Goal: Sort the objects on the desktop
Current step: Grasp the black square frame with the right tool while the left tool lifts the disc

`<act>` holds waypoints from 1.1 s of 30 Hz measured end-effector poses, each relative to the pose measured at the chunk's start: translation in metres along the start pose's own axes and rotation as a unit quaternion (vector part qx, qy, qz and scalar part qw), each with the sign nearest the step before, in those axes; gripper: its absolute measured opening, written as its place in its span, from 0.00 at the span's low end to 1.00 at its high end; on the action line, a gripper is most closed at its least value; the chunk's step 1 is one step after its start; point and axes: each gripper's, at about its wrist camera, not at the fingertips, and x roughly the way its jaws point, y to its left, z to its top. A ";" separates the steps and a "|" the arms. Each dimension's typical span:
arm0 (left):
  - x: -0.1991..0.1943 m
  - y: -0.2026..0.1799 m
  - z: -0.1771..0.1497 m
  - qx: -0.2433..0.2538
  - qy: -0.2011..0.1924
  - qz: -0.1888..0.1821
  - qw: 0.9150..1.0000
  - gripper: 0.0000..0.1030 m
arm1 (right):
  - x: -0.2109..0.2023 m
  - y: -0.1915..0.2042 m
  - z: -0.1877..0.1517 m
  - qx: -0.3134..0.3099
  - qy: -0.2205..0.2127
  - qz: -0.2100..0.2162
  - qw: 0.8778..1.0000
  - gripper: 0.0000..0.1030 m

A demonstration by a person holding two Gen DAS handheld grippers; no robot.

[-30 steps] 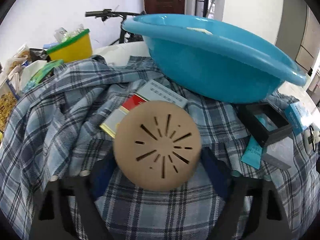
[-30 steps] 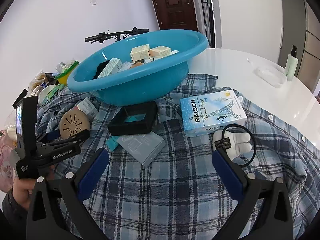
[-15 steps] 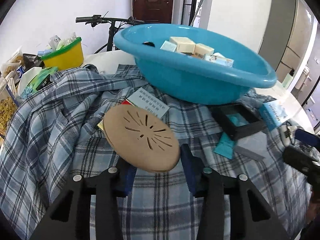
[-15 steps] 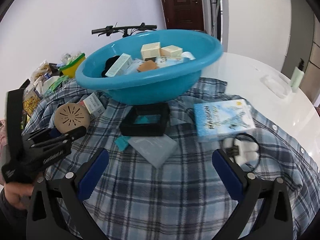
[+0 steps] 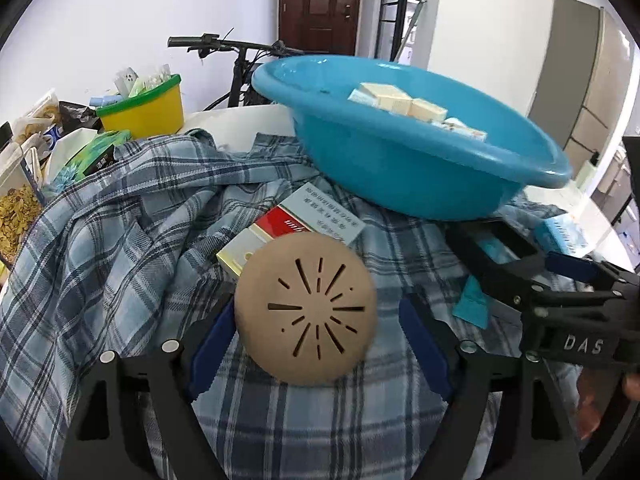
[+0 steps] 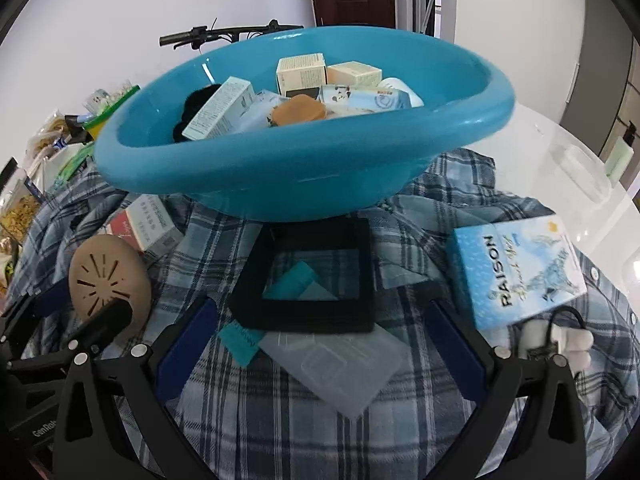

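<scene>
left tool [image 5: 316,340] tilted down, jaws opening around tan disc [image 5: 306,308]

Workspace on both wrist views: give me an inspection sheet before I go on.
Surface: white table, mostly under a plaid shirt.
Job's things: blue basin holding boxes; tan slotted disc, black frame, RAISON box and red-and-white box outside it.
Clutter: yellow tub, snack bags at the left edge.
Grippers: left tongs opening, disc between them; right tongs open, empty.
Cables: black loop beside RAISON box.
Surroundings: bicycle, dark door.
</scene>
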 end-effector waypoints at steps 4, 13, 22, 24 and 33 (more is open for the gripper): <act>0.020 0.000 -0.002 0.005 0.030 0.009 1.000 0.81 | 0.009 0.000 0.000 -0.010 0.004 -0.012 1.000 1.00; 0.016 0.001 -0.006 0.005 0.025 -0.014 1.000 0.74 | -0.006 -0.007 -0.005 -0.009 0.002 0.024 1.000 0.67; -0.022 -0.013 -0.011 0.020 -0.003 -0.039 0.999 0.71 | -0.040 -0.029 -0.021 0.010 -0.018 0.055 0.998 0.66; -0.030 -0.016 -0.012 0.019 -0.007 -0.050 0.999 0.54 | -0.047 -0.032 -0.023 0.009 -0.027 0.060 0.998 0.66; -0.028 -0.024 -0.028 0.025 0.017 -0.042 0.999 0.46 | -0.056 -0.036 -0.047 -0.001 -0.017 0.068 0.998 0.66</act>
